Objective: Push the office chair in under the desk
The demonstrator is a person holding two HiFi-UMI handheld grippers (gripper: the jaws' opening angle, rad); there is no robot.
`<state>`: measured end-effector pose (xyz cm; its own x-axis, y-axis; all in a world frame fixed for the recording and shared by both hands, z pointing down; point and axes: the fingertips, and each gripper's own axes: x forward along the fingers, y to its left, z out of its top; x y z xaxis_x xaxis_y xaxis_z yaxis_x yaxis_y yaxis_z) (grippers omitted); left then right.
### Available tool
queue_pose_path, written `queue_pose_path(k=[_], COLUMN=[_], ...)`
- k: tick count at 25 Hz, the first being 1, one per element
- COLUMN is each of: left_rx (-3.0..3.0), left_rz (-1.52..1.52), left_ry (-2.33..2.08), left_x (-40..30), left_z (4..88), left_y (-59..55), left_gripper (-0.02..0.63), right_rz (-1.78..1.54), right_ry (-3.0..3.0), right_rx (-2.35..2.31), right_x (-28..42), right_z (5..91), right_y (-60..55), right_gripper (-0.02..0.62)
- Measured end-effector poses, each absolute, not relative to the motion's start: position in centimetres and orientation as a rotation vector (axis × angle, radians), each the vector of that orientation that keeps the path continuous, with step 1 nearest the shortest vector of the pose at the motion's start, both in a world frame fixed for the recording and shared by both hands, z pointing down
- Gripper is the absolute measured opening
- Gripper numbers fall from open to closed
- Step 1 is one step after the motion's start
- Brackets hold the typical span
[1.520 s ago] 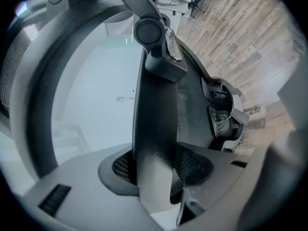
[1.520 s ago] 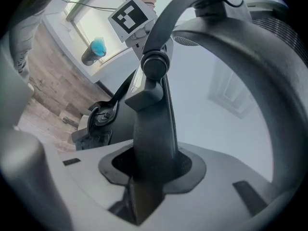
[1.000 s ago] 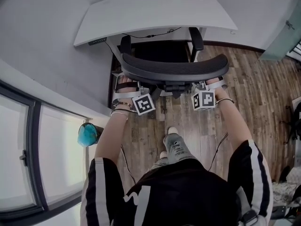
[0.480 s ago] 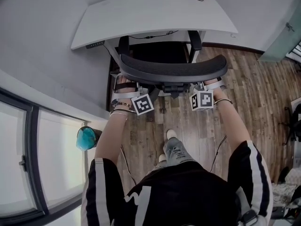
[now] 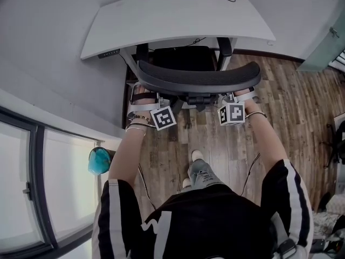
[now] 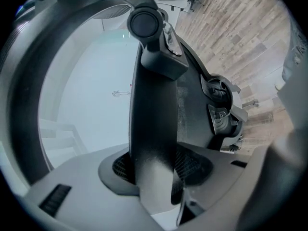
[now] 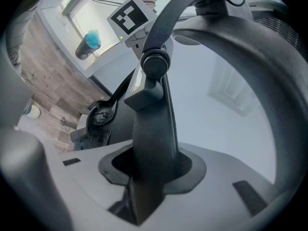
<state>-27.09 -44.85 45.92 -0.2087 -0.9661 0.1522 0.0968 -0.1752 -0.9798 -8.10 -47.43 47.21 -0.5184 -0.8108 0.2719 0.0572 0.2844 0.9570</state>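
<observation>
The office chair (image 5: 198, 80) stands w/ its seat front below the front edge of the white desk (image 5: 178, 15), armrests right at that edge and the curved black mesh back toward the person. A grey wall (image 5: 48, 53) runs close on the left, and open wood floor (image 5: 291, 107) lies to the right and rear. The left gripper (image 6: 154, 177) has its jaws part closed, clamped on the back's black rim near the left end; the right gripper (image 7: 147, 179) grips likewise near the right end.
</observation>
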Motion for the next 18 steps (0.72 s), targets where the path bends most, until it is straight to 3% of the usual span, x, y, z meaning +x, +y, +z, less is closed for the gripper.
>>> queue_pose_path(k=[18], left_rx=[-1.137], left_rz=[-1.537], left_ry=[1.2], left_x=[-28.5], left_z=[45.7], left_y=[-49.2], left_gripper=[0.179], right_rz=[-1.345], right_ry=[-1.739], right_rx=[0.686], right_x=[-9.5], right_z=[47.0], right_y=[-51.8], right_gripper=[0.147])
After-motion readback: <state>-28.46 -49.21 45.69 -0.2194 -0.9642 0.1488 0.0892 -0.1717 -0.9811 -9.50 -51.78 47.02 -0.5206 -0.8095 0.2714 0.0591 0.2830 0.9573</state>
